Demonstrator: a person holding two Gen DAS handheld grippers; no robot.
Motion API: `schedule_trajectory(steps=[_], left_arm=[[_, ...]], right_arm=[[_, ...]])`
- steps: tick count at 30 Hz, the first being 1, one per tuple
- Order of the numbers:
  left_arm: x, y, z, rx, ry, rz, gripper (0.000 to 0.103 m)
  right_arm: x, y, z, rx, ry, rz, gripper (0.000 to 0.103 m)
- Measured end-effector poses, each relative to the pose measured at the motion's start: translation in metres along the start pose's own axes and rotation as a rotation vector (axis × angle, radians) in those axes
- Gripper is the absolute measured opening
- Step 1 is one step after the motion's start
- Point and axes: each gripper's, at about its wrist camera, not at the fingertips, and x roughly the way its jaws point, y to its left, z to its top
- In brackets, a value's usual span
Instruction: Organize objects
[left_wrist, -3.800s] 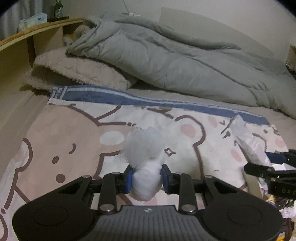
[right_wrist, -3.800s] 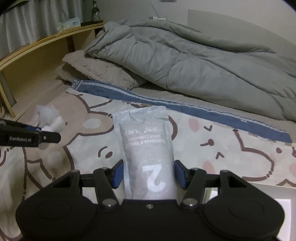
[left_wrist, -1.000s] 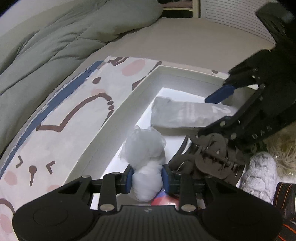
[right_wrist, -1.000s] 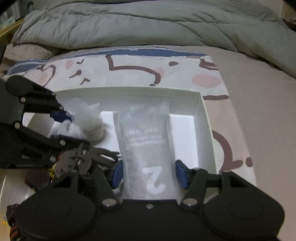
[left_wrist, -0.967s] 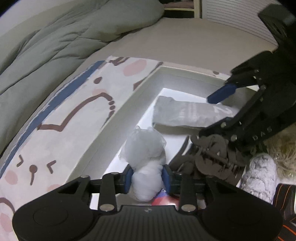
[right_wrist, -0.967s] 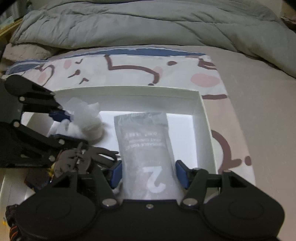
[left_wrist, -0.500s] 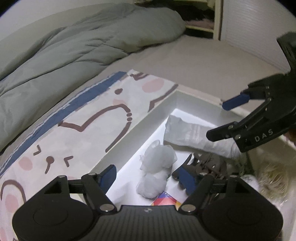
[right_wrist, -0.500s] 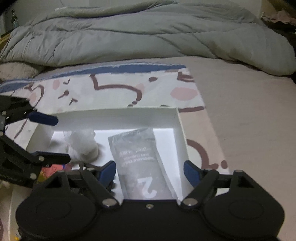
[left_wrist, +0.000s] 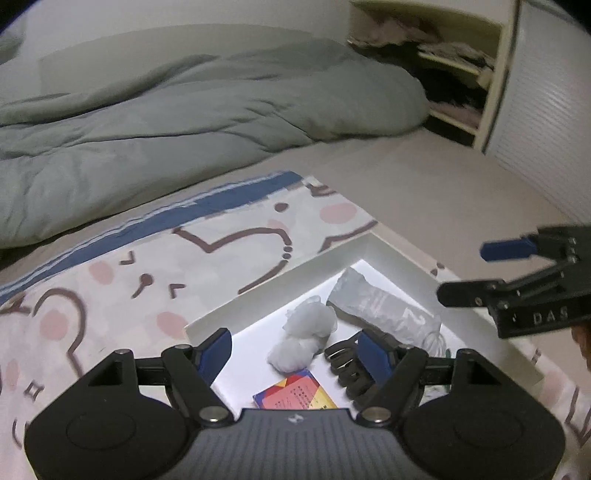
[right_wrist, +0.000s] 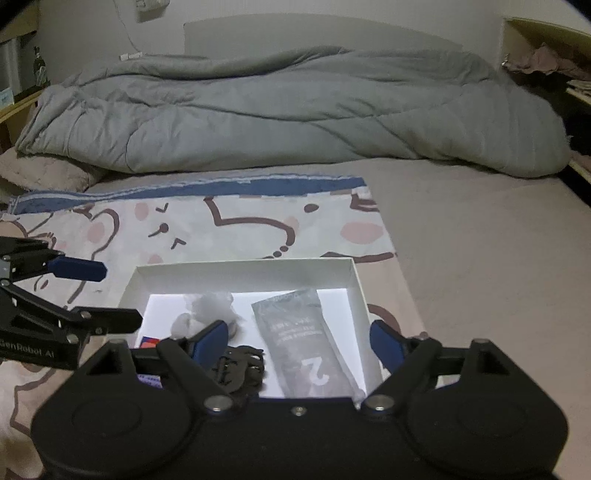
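Right wrist view: right hand-held gripper and left hand-held gripper both spread apart, holding nothing. Grey pouch and white plastic bundle lie inside the white box on the bed.

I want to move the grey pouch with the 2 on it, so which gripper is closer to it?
Right. The right gripper is open directly above the grey pouch, which shows between its fingers. The left gripper is open over the white plastic bundle, beside the pouch.
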Motion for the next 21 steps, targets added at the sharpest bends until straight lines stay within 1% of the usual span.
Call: schedule_trajectory(steps=[4, 6, 8, 10, 12, 15, 17, 21], left_arm=[[-0.024, -0.002, -0.002, -0.033, -0.006, 0.017, 0.082], [-0.036, -0.004, -0.005, -0.038, -0.017, 0.035, 0.09], [-0.049, -0.006, -0.009, -0.058, -0.032, 0.058, 0.097], [-0.059, -0.008, -0.012, -0.072, -0.042, 0.073, 0.099], [-0.068, -0.011, -0.016, -0.083, -0.046, 0.087, 0.102], [-0.08, -0.014, -0.022, -0.098, -0.05, 0.108, 0.103], [-0.089, -0.016, -0.024, -0.113, -0.036, 0.122, 0.103], [-0.113, -0.019, -0.029, -0.147, -0.064, 0.14, 0.103]], right_arm=[[-0.023, 0.005, -0.002, 0.004, -0.017, -0.011, 0.089], [-0.034, 0.008, -0.004, 0.002, -0.026, -0.016, 0.091], [-0.046, 0.01, -0.006, 0.002, -0.036, -0.014, 0.096], [-0.058, 0.013, -0.01, 0.004, -0.056, -0.002, 0.1], [-0.068, 0.017, -0.013, 0.01, -0.071, -0.01, 0.103], [-0.082, 0.022, -0.016, 0.013, -0.082, -0.018, 0.103], [-0.091, 0.024, -0.019, 0.006, -0.09, -0.025, 0.103], [-0.112, 0.027, -0.023, 0.019, -0.111, -0.042, 0.103]])
